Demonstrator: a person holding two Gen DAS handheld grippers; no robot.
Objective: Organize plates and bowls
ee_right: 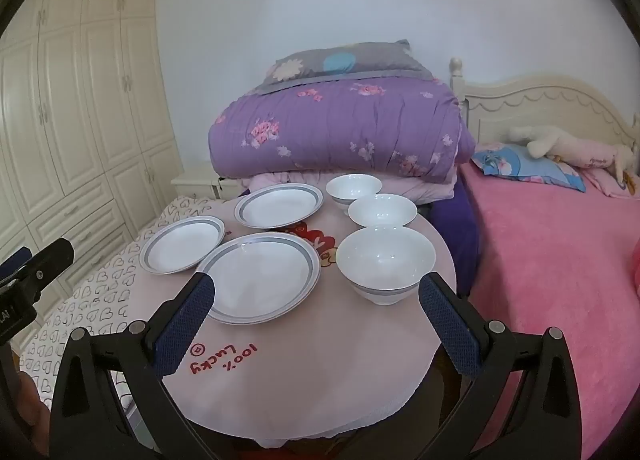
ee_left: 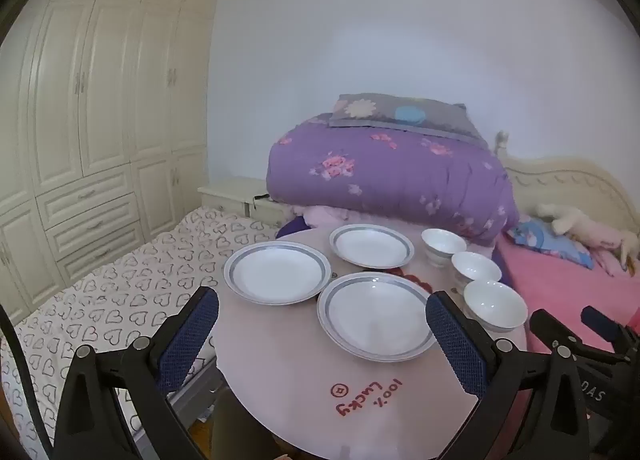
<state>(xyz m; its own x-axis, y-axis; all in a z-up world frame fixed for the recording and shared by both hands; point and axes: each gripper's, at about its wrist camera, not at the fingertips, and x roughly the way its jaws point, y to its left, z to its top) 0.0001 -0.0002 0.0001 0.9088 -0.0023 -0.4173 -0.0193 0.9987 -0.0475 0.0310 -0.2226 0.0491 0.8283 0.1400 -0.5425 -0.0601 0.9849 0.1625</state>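
Note:
Three white plates with grey rims lie apart on a small round pink table (ee_left: 280, 372): a near plate (ee_left: 376, 316) (ee_right: 260, 278), a left plate (ee_left: 277, 272) (ee_right: 182, 244) and a far plate (ee_left: 372, 246) (ee_right: 279, 205). Three white bowls stand in a row on the right: near bowl (ee_left: 495, 304) (ee_right: 386, 262), middle bowl (ee_left: 476, 268) (ee_right: 383, 210), far bowl (ee_left: 441, 245) (ee_right: 353, 186). My left gripper (ee_left: 322, 312) hangs open before the near plate. My right gripper (ee_right: 316, 292) is open too, short of the near plate and near bowl. Neither holds anything.
The table stands between a bed with a heart-print sheet (ee_left: 120, 292) on the left and a bed with a pink blanket (ee_right: 552, 260) on the right. A folded purple quilt (ee_right: 340, 132) lies just behind the table. A cream wardrobe (ee_left: 80, 120) fills the left wall.

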